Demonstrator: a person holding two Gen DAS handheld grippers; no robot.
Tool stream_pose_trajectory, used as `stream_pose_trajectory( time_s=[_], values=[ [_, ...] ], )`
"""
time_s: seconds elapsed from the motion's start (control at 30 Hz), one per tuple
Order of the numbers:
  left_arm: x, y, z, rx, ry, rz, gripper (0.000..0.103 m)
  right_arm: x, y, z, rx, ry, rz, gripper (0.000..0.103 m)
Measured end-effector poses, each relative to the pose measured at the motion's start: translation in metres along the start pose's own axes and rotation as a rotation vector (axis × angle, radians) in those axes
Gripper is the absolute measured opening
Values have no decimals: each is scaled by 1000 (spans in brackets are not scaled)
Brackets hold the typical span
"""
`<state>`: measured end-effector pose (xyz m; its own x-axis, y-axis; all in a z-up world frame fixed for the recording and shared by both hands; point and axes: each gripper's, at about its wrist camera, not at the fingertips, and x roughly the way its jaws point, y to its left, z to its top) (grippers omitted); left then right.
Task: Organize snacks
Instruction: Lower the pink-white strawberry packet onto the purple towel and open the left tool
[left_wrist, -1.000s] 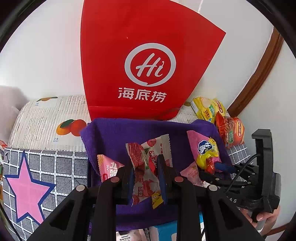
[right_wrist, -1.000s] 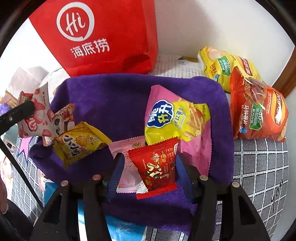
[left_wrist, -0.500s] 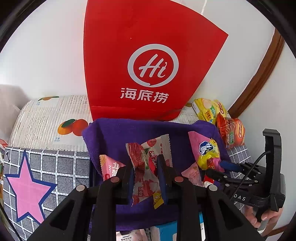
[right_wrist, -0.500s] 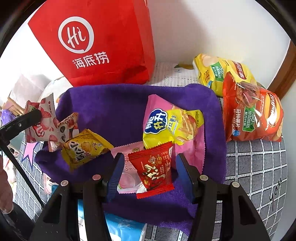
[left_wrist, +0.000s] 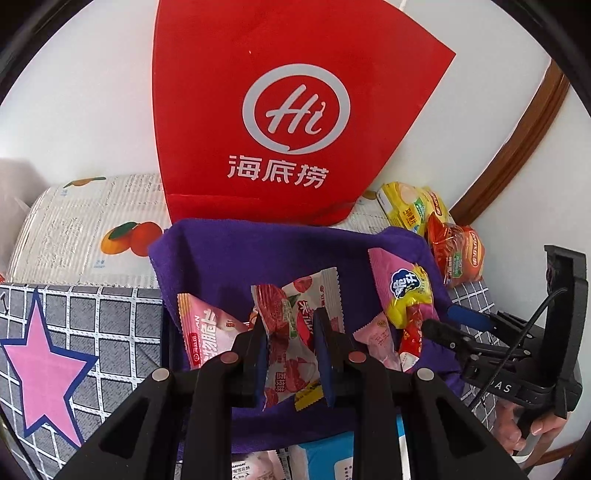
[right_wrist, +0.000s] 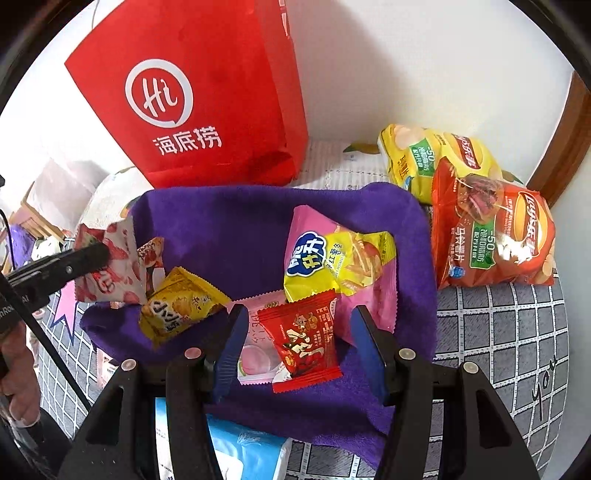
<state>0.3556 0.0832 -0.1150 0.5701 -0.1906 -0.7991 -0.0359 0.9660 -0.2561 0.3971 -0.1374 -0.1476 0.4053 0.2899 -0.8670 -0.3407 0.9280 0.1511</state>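
A purple cloth-lined basket (left_wrist: 229, 254) (right_wrist: 229, 221) holds several snack packets. My left gripper (left_wrist: 291, 325) is shut on a red-and-white strawberry packet (left_wrist: 291, 343), held above the basket's left side; it also shows in the right wrist view (right_wrist: 110, 269). My right gripper (right_wrist: 299, 317) is open, its fingers either side of a small red packet (right_wrist: 306, 339) lying on a pale pink packet (right_wrist: 255, 350). A pink-and-yellow chip bag (right_wrist: 340, 266) and a yellow packet (right_wrist: 177, 306) lie in the basket. A pink packet (left_wrist: 207, 332) lies at the basket's left.
A tall red paper bag (left_wrist: 295, 122) (right_wrist: 199, 103) stands against the wall behind the basket. A yellow chip bag (right_wrist: 436, 158) and a red chip bag (right_wrist: 495, 236) lie right of it on the checked cloth (right_wrist: 509, 332). A blue-and-white pack (right_wrist: 243, 454) sits under the basket's near edge.
Both grippers have drawn back and up slightly from the basket. The left still holds the strawberry packet; the right stays open around the red packet.
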Motion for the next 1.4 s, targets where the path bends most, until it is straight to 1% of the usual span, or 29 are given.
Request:
stream_pose_trajectory(
  time_s=[0.4, 0.6, 0.73, 0.97, 1.23, 1.27, 1.3, 1.4],
  values=[
    [7, 1, -2, -5, 24, -19, 22, 0, -3, 0, 12, -7, -1, 57],
    [7, 2, -2, -3, 25, -17, 22, 1, -2, -1, 9, -4, -4, 57],
    [8, 2, -2, -1, 32, -3, 22, 1, 0, 0, 5, -4, -7, 57],
    [14, 3, -2, -4, 63, 8, 24, -5, 2, 0, -3, -19, -7, 57],
    [23, 4, -2, -20, 99, -14, 24, -6, 4, -1, -6, -20, -5, 57],
    [22, 5, -2, -22, 99, -23, 25, -5, 4, 0, -7, -18, -6, 57],
    [21, 5, -2, -24, 97, -30, 28, -4, 5, 0, -9, -17, -6, 57],
    [16, 5, -2, -23, 77, -32, 34, -4, 7, -1, -11, -15, -6, 57]
  ],
)
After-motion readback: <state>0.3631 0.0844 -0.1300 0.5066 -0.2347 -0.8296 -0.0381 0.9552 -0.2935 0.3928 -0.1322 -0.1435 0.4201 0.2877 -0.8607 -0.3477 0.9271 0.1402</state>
